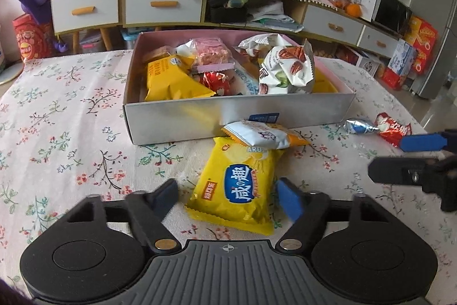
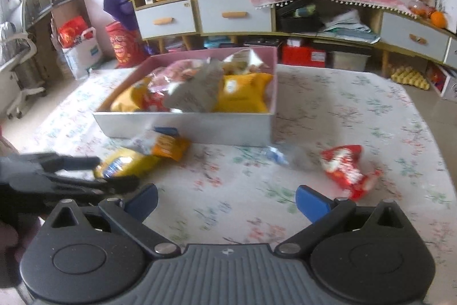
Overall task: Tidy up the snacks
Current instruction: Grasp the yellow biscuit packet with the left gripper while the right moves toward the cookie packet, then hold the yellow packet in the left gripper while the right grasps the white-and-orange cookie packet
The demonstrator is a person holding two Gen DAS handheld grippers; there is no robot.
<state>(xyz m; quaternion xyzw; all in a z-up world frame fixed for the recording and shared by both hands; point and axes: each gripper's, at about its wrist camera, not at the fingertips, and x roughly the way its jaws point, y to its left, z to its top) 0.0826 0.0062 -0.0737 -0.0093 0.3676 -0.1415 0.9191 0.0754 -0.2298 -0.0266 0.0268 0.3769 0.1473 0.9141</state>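
While the box (image 1: pixel 171 122) already holds many snacks, four lie before it; the left gripper (image 1: pixel 228 197) straddles the yellow packet (image 1: pixel 237 185), not yet clamped, and the right gripper (image 2: pixel 225 203) gapes empty.

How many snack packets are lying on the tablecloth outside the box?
4. A yellow cracker packet between the left gripper fingers; a white-and-orange packet overlapping its far end; a small silver-blue packet and a red packet to the right. Others may hide behind the silver cardboard box.

Left tool (image 1: pixel 228 195) half-closed, right tool (image 2: pixel 227 200) spread wide.
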